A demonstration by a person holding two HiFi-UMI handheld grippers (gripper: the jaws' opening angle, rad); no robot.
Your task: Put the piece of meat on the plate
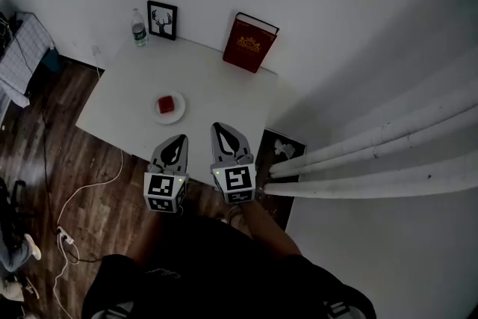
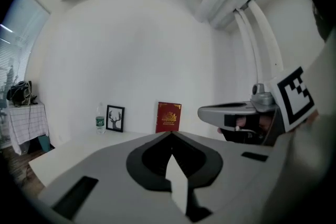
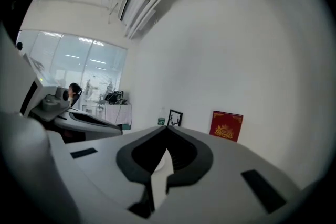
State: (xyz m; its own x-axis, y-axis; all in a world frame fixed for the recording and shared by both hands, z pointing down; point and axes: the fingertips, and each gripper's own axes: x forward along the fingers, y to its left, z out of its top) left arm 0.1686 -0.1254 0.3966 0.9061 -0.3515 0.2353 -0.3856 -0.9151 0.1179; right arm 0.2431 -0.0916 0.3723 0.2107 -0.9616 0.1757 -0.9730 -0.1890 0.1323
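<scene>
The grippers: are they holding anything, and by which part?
Nothing is held. The left gripper and right gripper are both shut and empty; the meat sits on the plate.

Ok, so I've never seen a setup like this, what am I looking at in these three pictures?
There is no robot: a person holds a two-jaw gripper in each hand. The head view looks down from the person's head; the left gripper and right gripper show near the bottom. The other two pictures come from cameras riding on each gripper, looking along its jaws. Both are shut and empty. On the white table a red piece of meat lies on a plate; a bottle, a framed picture and a red book stand at the back.
</scene>
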